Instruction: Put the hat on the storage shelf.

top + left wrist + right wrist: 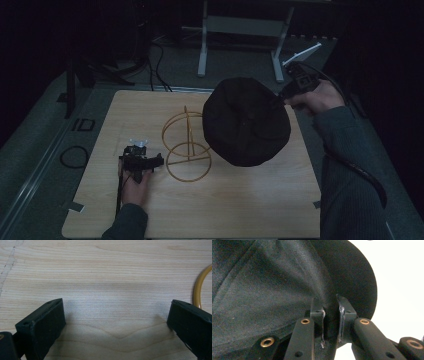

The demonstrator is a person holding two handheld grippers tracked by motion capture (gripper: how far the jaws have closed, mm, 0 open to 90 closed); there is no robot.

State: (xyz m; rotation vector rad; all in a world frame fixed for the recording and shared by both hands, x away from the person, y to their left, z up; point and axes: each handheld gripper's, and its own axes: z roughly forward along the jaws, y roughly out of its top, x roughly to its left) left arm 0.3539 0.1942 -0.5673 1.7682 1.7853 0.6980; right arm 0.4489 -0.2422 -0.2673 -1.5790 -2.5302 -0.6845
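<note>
1. The black cap (246,121) hangs in the air over the far right part of the table (250,210), held up by its edge from the right gripper (286,98). It hangs to the left of that gripper in the high view, with its crown turned toward the camera.
2. Taking the gold wire stand (187,147) as landmark: the cap is just right of it and above it, and covers the stand's right upper side in the high view. Whether cloth touches wire cannot be told.
3. In the right gripper view the right gripper (331,315) has its jaws pinched nearly together on the cap (274,285), with a fold of the rim clamped between the pads.
4. The left gripper (159,160) rests low at the table, left of the stand's base ring and near it, in the person's left hand (134,187).
5. In the left gripper view the left gripper (116,317) has its jaws wide apart, with bare wood (107,272) between them and nothing held. A curve of the stand (198,287) shows just beyond its right jaw.
6. Beyond the table, a grey frame (240,35) stands on the floor, well apart from the stand.
</note>
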